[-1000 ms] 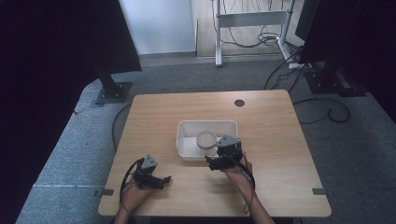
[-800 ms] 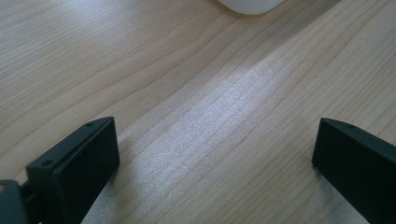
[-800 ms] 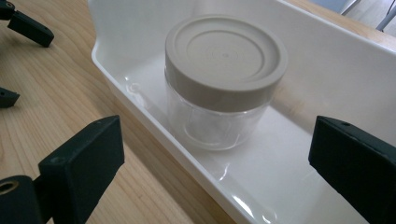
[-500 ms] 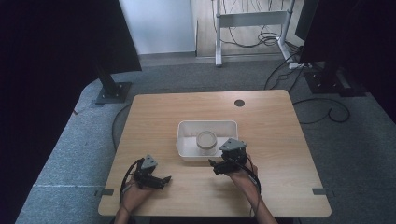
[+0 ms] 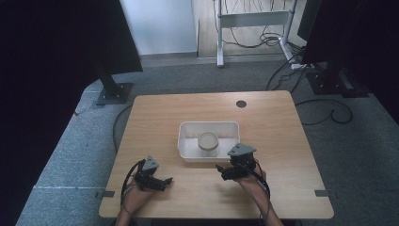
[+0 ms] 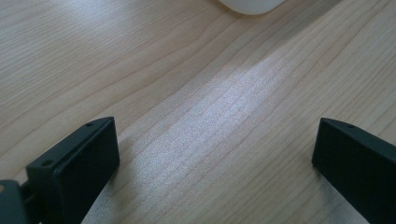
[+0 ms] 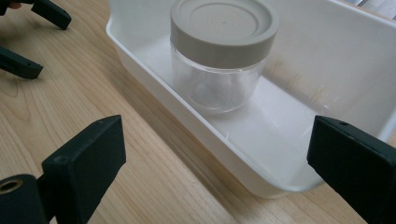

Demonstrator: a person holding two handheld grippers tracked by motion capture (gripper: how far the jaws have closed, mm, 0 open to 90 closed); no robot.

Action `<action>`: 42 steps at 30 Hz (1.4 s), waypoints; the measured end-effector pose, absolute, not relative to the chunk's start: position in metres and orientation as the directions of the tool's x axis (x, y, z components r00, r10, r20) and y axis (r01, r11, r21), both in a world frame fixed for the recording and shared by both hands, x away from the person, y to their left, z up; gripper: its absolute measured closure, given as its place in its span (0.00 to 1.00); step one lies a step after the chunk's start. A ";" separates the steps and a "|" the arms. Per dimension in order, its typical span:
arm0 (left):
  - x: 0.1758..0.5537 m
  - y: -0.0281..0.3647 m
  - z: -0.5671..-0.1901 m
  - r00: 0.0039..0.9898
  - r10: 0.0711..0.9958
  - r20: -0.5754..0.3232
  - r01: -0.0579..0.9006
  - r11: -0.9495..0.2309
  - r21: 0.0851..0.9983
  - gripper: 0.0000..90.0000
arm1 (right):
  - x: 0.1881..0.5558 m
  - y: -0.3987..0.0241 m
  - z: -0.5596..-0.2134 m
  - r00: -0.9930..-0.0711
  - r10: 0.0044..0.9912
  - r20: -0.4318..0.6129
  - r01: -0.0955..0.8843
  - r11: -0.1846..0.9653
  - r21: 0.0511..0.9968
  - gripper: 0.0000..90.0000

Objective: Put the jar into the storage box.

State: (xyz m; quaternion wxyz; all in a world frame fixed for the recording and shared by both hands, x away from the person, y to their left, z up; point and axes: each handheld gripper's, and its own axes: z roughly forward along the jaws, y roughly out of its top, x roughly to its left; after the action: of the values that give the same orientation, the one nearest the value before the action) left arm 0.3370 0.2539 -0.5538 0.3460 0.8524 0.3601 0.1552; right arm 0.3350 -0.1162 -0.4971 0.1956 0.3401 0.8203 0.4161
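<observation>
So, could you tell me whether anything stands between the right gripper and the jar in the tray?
Only the tray's near wall. The jar stands inside behind it, rising above the rim, and the right gripper is open before it.

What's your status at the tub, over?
Both grippers open: left gripper over bare table, right gripper facing tub. Lidded jar upright inside. Nothing blocking.

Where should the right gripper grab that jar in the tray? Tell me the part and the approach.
Grip the jar by its grey lid, coming straight down from above. It stands upright inside the white tray, whose walls screen the clear body from the sides, while the round lid sits above the rim. The right gripper is already open wide enough.
</observation>
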 end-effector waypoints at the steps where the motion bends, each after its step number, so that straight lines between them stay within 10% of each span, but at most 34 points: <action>1: 0.337 0.254 -0.554 0.693 0.721 0.015 0.506 -0.501 0.702 0.01 | 0.334 -0.118 -0.497 -0.690 0.722 -0.038 0.395 0.420 0.817 0.04; 42: 0.336 0.254 -0.554 0.687 0.726 0.016 0.510 -0.497 0.702 0.01 | 0.300 -0.179 -0.514 -0.632 0.775 -0.014 0.431 0.366 0.825 0.04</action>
State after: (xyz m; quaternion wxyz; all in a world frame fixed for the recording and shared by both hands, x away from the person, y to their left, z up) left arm 0.3363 0.2536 -0.5538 0.3456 0.8509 0.3632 0.1567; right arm 0.2995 -0.1794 -0.5136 0.2057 0.3766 0.8003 0.4187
